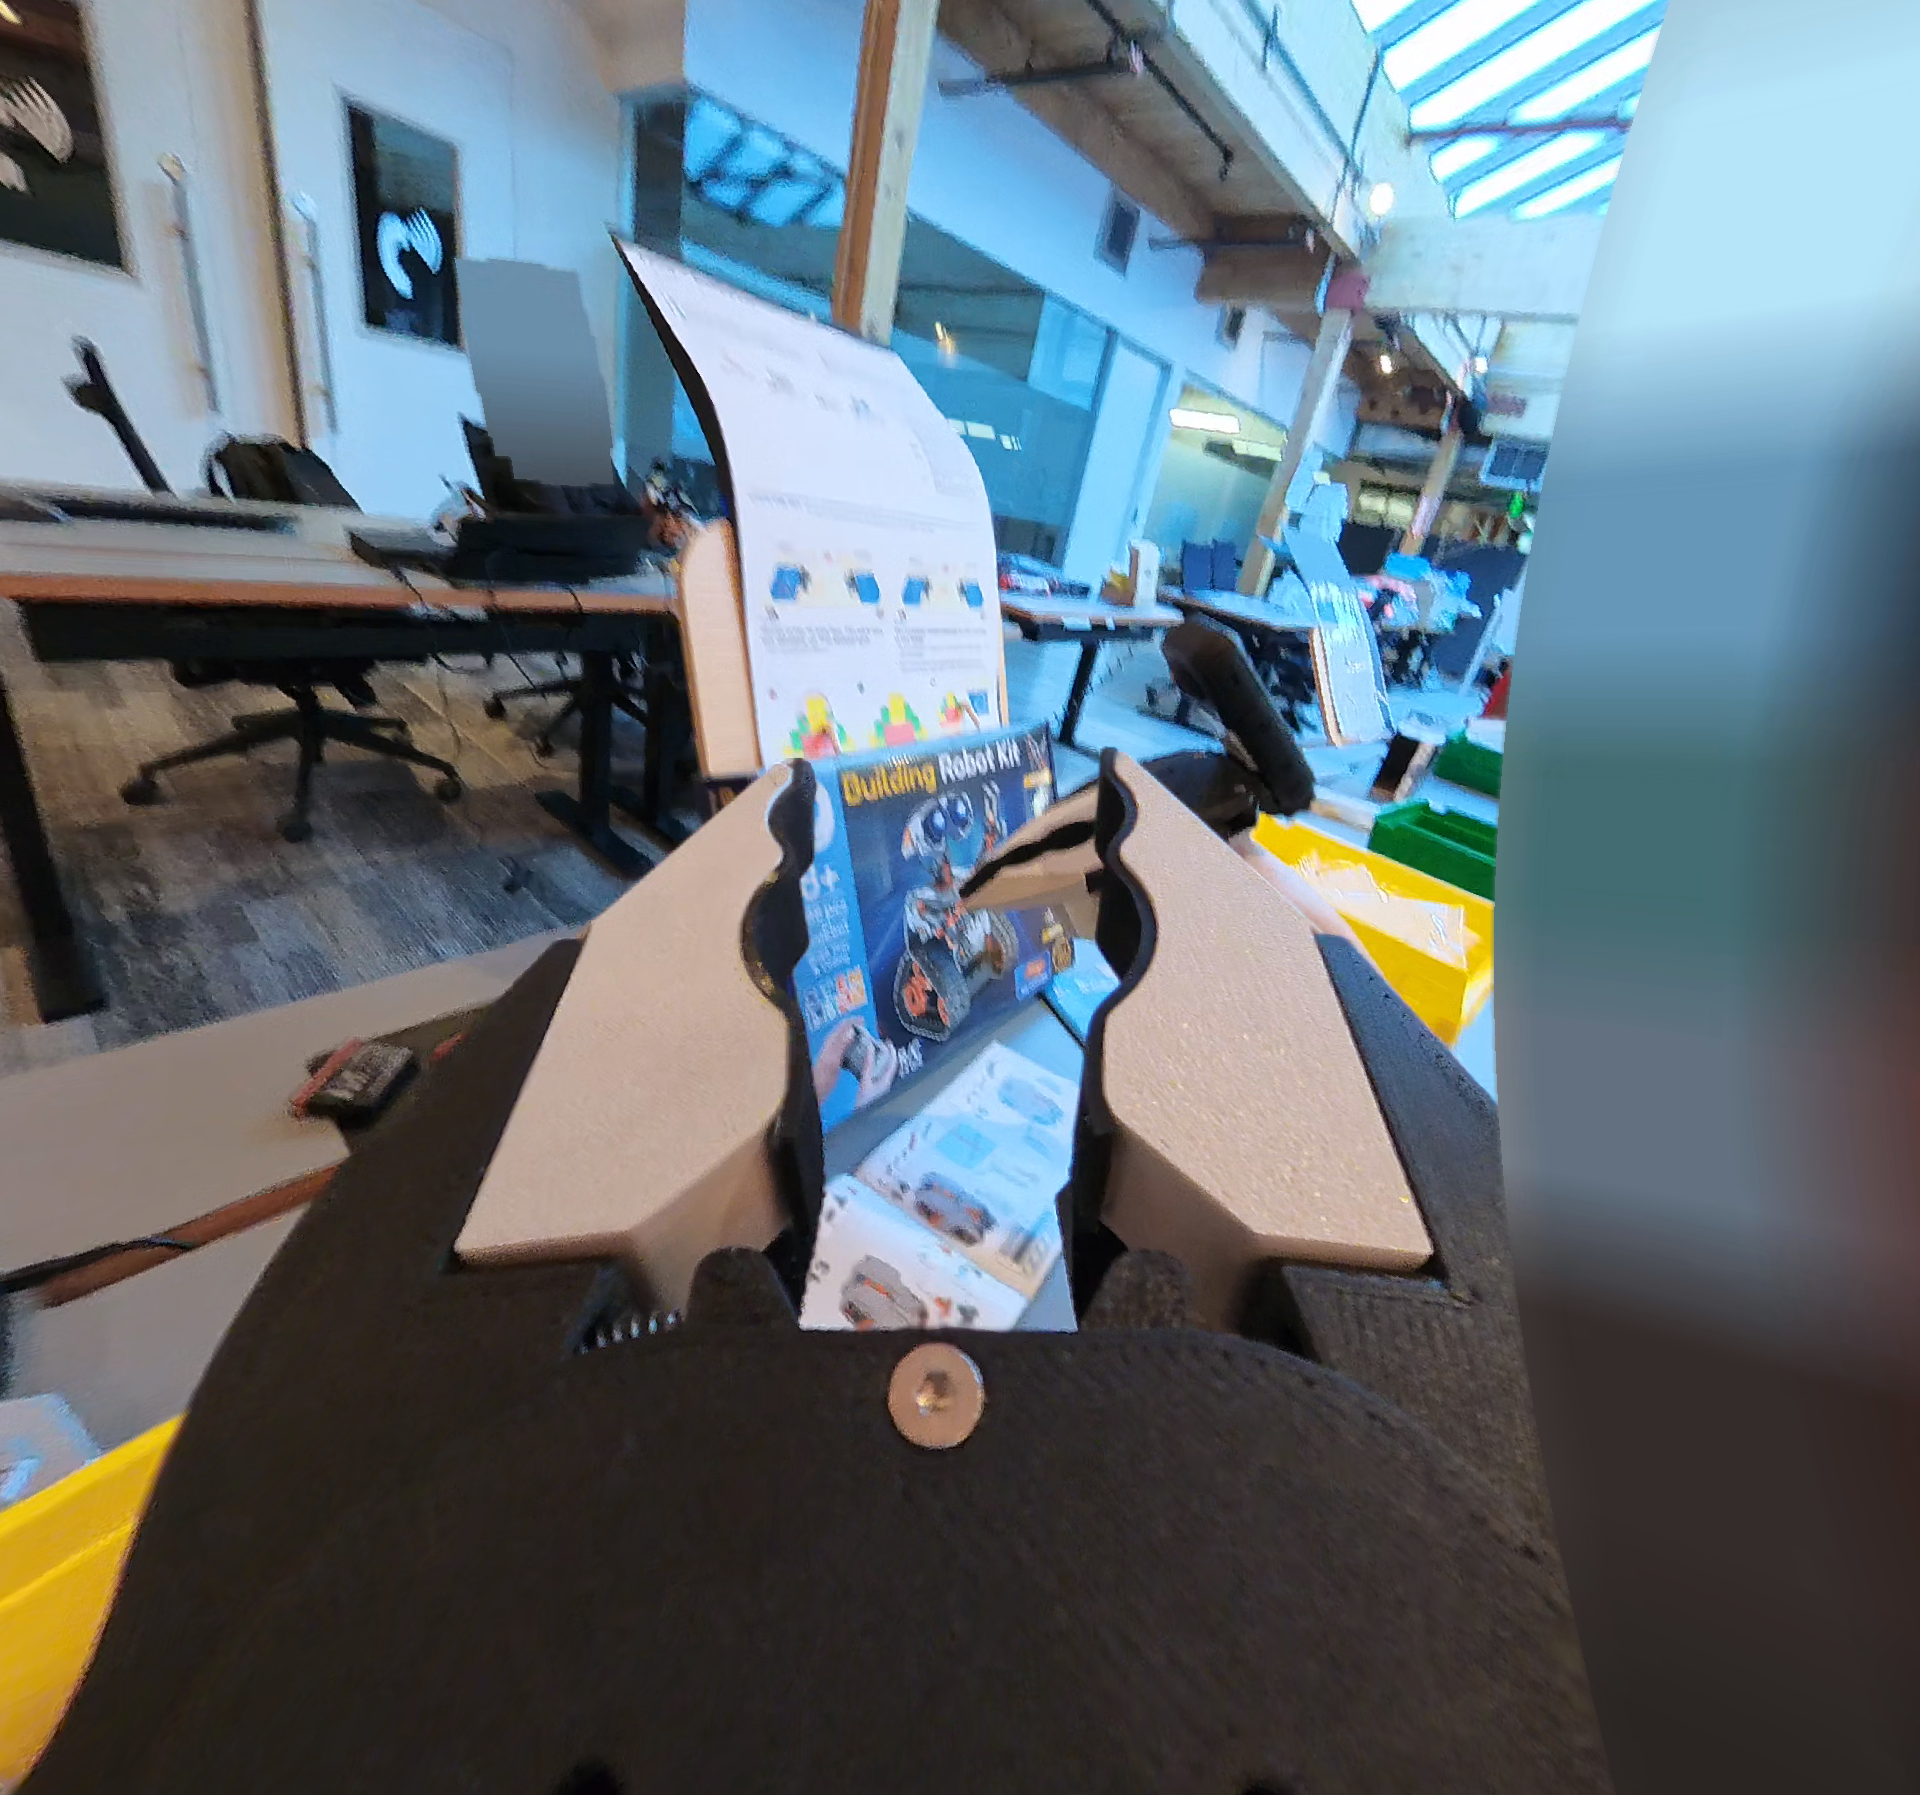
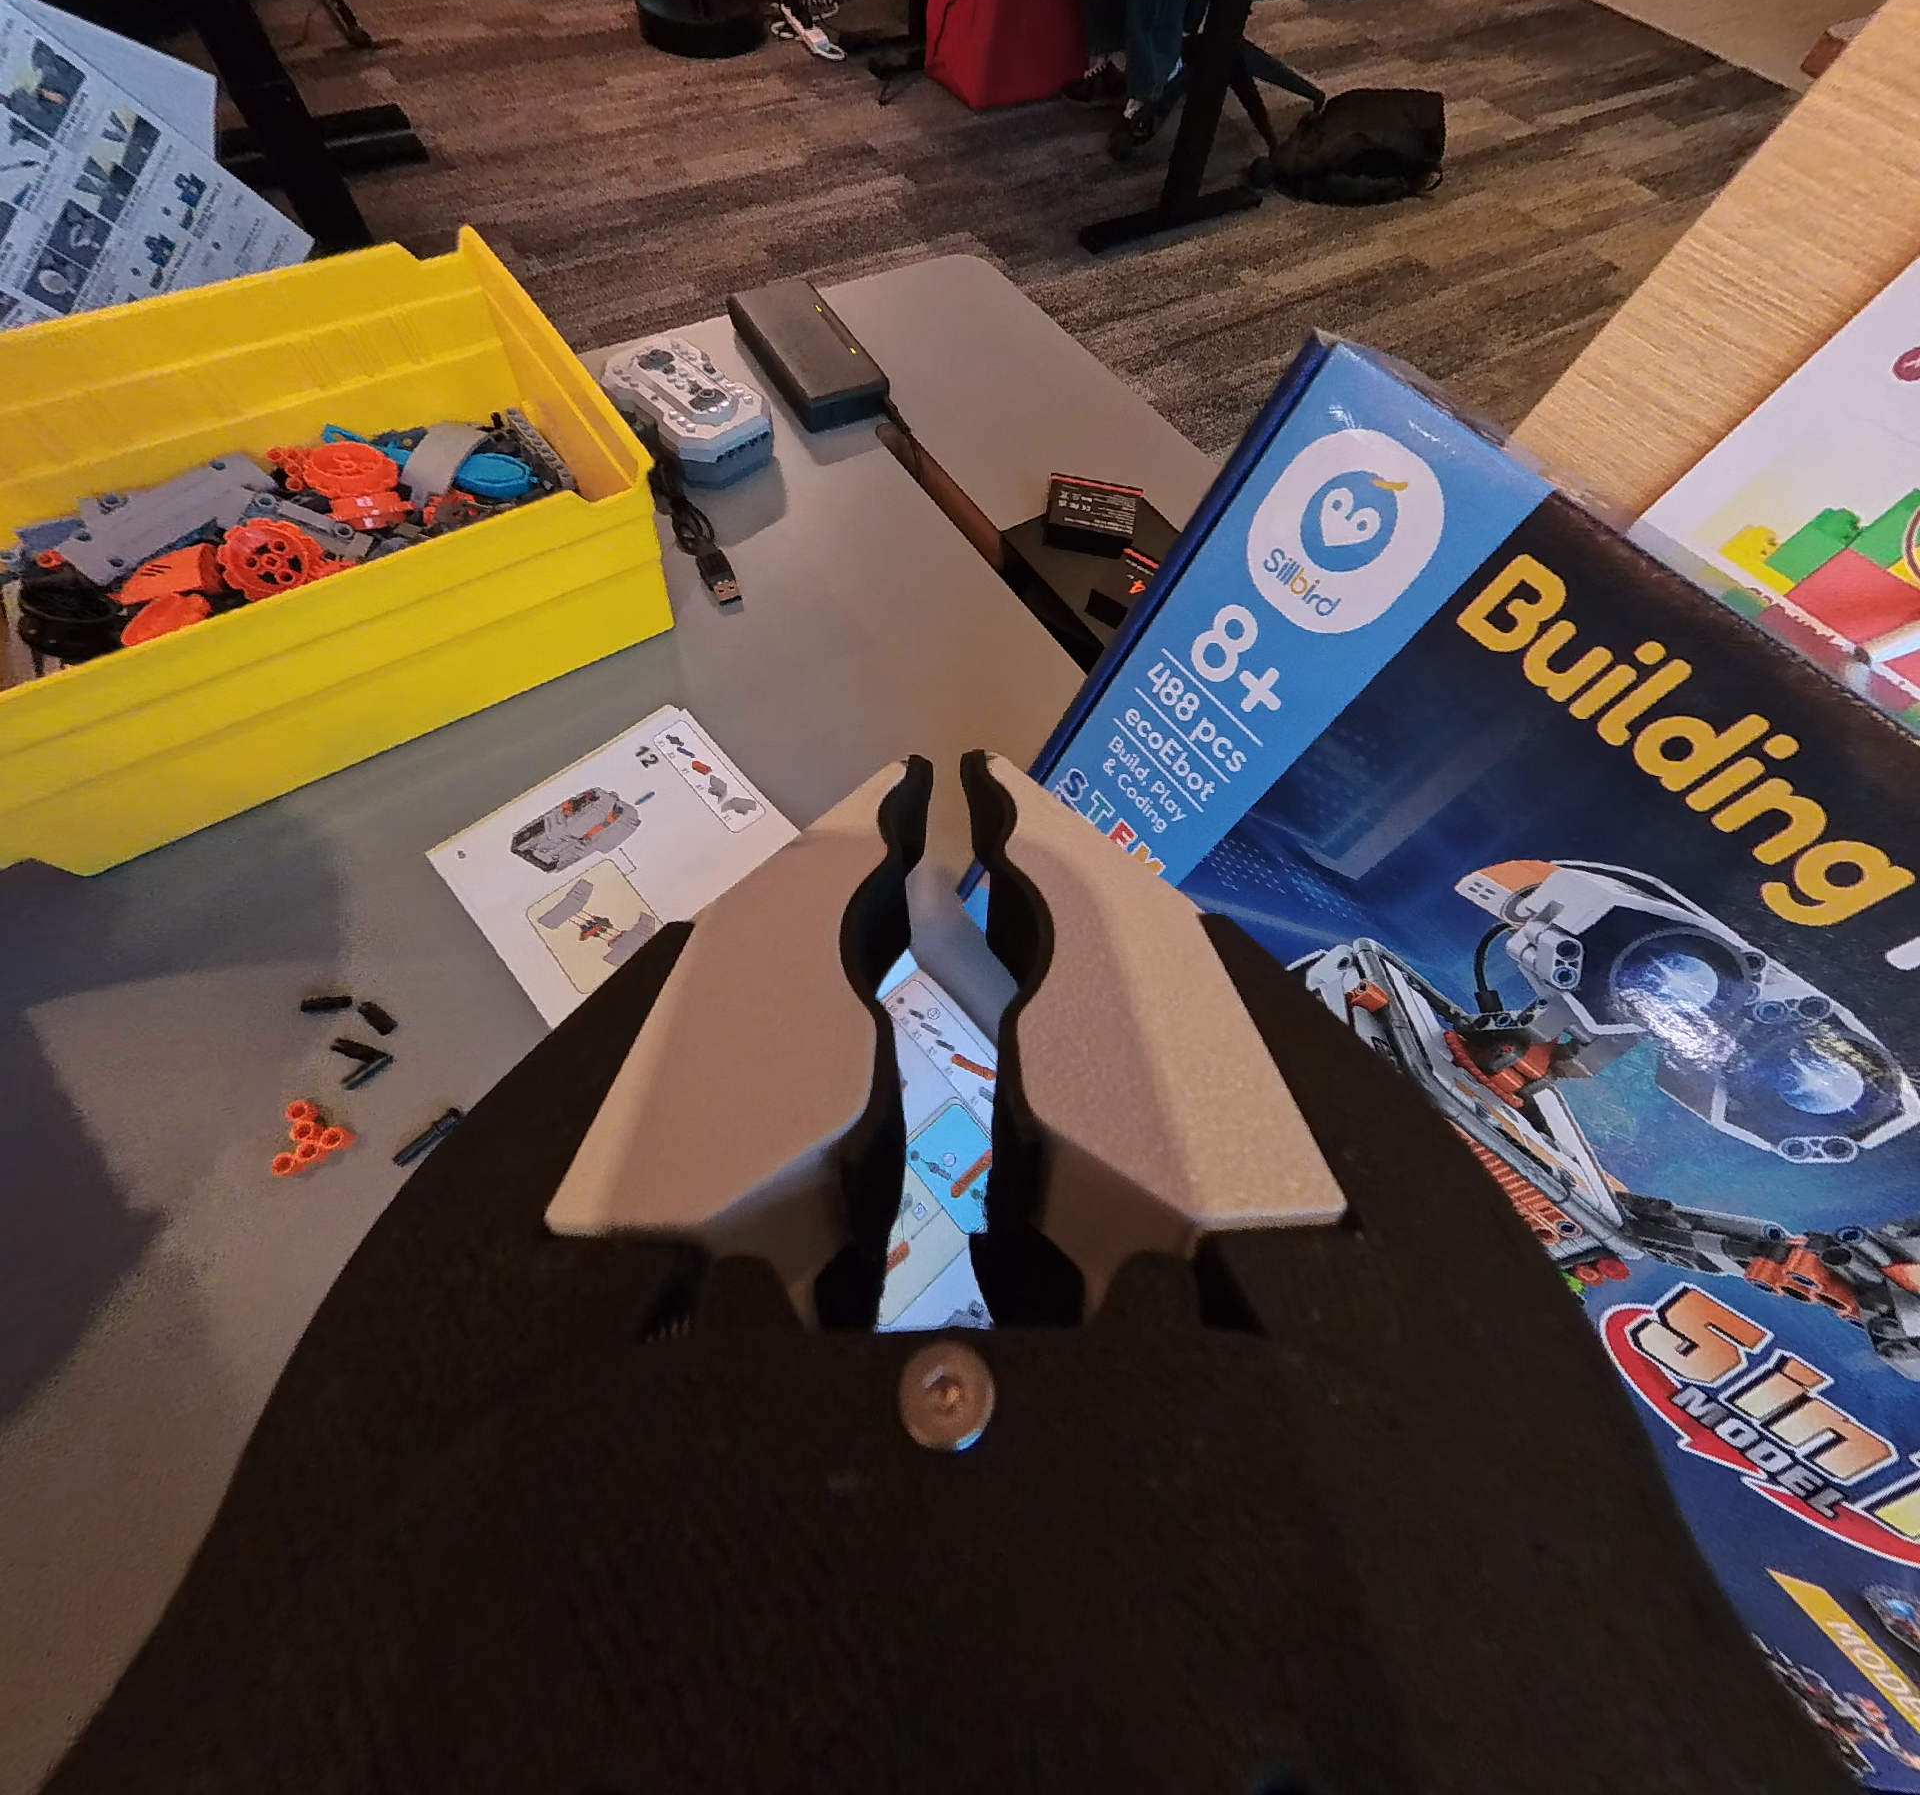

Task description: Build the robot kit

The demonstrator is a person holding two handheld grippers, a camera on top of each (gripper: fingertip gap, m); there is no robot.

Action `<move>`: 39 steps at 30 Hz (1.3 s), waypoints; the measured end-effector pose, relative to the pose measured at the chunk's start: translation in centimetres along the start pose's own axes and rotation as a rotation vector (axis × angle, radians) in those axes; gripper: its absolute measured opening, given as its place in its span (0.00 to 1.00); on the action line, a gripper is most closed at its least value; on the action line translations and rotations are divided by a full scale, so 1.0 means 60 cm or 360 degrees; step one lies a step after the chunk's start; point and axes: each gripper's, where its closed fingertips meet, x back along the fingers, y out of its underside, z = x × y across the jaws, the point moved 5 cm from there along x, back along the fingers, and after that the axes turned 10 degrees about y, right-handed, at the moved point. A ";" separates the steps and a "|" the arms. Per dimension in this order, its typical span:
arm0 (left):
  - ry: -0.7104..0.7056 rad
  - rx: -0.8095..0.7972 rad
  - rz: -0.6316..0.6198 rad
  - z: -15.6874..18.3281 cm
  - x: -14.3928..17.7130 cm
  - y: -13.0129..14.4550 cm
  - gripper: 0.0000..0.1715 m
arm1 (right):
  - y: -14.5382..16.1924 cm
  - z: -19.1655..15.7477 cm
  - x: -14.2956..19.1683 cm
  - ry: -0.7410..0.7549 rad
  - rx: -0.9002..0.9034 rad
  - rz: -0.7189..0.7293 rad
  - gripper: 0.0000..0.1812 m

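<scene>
My left gripper is open and empty, held above the grey table. Between its fingers I see an upright blue robot-kit box and an open instruction booklet lying in front of it. My right gripper has its jaws nearly together with nothing seen between them. It hovers over the booklet, just left of the box. Its tips also show in the left wrist view, in front of the box.
A yellow bin of orange, grey and blue parts stands at the left. Black pins and an orange piece lie loose. A grey controller, a black power brick and a tall printed sheet stand farther back.
</scene>
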 end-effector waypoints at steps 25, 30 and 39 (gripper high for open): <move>-0.0666 -0.0134 -0.0509 -0.061 0.160 0.012 0.28 | -0.010 -0.072 -0.030 -0.0124 0.0194 -0.0022 0.03; -0.0792 0.0091 -0.0987 -0.120 0.200 0.089 0.18 | -0.007 -0.077 -0.039 -0.0127 0.0215 -0.0037 0.04; -0.0779 0.0472 -0.1447 -0.231 0.180 0.204 0.00 | 0.007 -0.069 -0.050 -0.0068 0.0260 -0.0111 0.05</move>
